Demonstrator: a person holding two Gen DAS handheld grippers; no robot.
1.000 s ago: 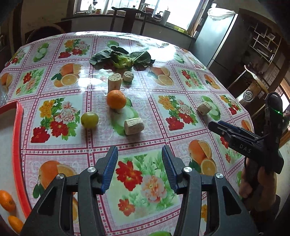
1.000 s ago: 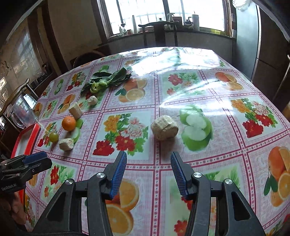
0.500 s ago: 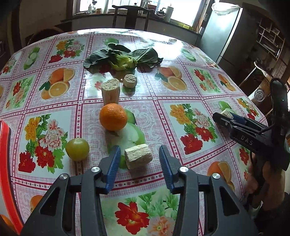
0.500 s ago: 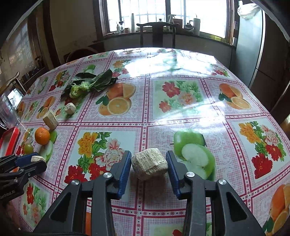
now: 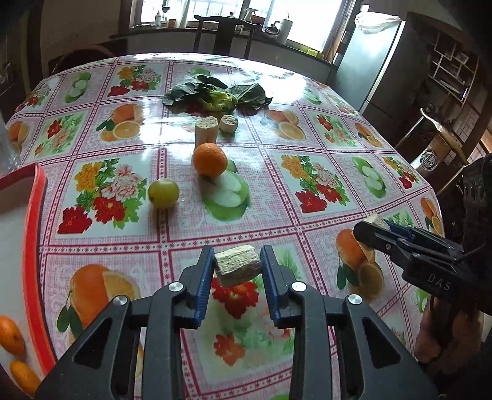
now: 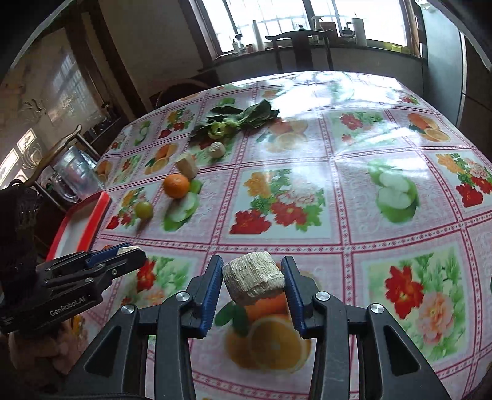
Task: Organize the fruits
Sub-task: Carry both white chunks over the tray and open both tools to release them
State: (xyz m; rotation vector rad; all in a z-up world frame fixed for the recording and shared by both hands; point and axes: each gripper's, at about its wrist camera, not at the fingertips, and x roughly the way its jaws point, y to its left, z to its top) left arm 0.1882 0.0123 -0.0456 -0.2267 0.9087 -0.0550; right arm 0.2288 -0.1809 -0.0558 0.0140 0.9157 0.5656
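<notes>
Kitchen table w/ glossy fruit-print oilcloth point(image 5: 307, 172). Left gripper point(image 5: 237, 270) clamps a pale fibrous cut chunk point(image 5: 236, 265); right gripper point(image 6: 252, 281) pinches a similar beige chunk point(image 6: 252, 281), both lifted. Round orange point(image 5: 210, 159) & green fruit point(image 5: 163, 193) sit well ahead of left jaws, red-rimmed tray point(image 5: 33, 246) to their left. Risk: crumbly chunks slipping from shallow tip grips.

Bright daylight is coming in through the window point(image 5: 261, 18) at the back and blowing it out to white. It is bouncing off the shiny tabletop point(image 5: 276, 83) and making white glare on the far side. The room corners are staying dark. Straight lines are bending near the edges. The orange point(image 6: 176, 185) is looking a little blurry.
</notes>
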